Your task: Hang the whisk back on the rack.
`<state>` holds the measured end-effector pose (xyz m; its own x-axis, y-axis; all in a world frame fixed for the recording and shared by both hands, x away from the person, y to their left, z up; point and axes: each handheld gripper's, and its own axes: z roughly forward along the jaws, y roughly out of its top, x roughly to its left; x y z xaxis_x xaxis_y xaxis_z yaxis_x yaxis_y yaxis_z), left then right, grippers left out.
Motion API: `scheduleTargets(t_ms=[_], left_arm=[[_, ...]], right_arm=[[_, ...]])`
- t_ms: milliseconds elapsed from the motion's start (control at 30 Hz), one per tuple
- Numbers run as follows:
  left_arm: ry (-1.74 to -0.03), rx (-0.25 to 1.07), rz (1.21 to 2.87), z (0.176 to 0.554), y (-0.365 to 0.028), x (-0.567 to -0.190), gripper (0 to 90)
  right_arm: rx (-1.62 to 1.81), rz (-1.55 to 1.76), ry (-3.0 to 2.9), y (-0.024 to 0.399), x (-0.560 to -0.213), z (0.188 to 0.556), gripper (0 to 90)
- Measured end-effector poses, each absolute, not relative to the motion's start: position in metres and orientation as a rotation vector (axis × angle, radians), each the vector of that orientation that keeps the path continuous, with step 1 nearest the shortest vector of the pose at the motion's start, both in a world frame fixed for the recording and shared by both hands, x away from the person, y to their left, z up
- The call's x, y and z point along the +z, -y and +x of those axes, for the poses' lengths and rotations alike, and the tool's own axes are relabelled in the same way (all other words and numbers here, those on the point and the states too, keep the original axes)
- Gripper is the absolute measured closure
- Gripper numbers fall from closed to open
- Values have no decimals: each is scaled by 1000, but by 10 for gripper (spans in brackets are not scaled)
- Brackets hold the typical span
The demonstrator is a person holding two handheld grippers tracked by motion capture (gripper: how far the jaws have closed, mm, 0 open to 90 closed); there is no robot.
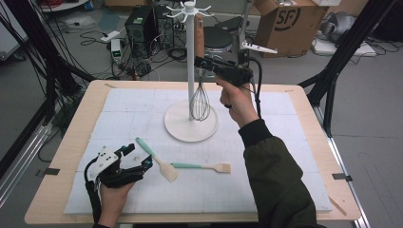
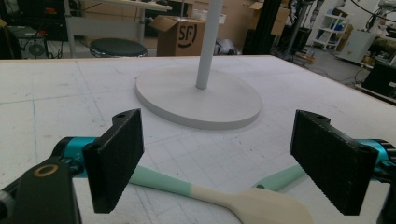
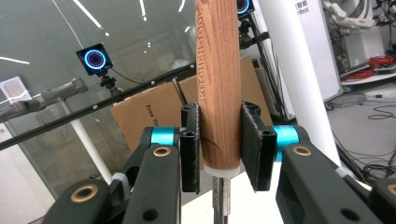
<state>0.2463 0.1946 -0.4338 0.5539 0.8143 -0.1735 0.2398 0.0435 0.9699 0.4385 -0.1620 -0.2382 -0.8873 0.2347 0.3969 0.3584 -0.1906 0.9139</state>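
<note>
A person at a wooden table (image 1: 57,166) covered by a white gridded mat (image 1: 285,156) works two hand-held grippers; the right gripper (image 1: 203,62), raised beside the pole of a white hook stand (image 1: 191,71), has its jaws clamped on the wooden handle of a whisk (image 1: 200,102), the pads pressing the handle from both sides just above its lower end, as the right gripper view shows (image 3: 219,144); the whisk hangs upright, its wire head just over the stand's round base and close beside the pole. The left gripper (image 1: 138,159) rests low near the table's front left corner with its jaws wide apart and nothing between them (image 2: 217,161). Two spatulas with mint-green handles lie on the mat in front of the stand's base: the near spatula (image 1: 157,159) runs diagonally with its pale blade just beside the left gripper's open jaws; the far spatula (image 1: 204,166) lies level, its blade pointing toward the person's right sleeve.
</note>
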Motion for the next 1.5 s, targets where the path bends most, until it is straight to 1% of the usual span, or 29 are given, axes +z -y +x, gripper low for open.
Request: scheduleTargets(t_ms=[500,533,633,700,833,1500], left_arm=[[-942,559,1508,246,-193,-434,183],[-942,559,1508,246,-194,-434,183],[-941,560,1508,246,-194,-434,184],[-940,559,1509,246,-193,-434,183],[-940,559,1510,246,-193,-434,183],[-942,555,1515,247,-193,-435,183]], right_arm=[[-2250,-708,1950,164,-241,437,697],[-2244,-711,1953,165,-241,438,684],[-2243,-749,1953,165,-242,439,584],[-2245,-766,1948,166,-243,440,562],[-2251,-790,1974,168,-242,440,483],[-2388,-838,1950,179,-231,431,480]])
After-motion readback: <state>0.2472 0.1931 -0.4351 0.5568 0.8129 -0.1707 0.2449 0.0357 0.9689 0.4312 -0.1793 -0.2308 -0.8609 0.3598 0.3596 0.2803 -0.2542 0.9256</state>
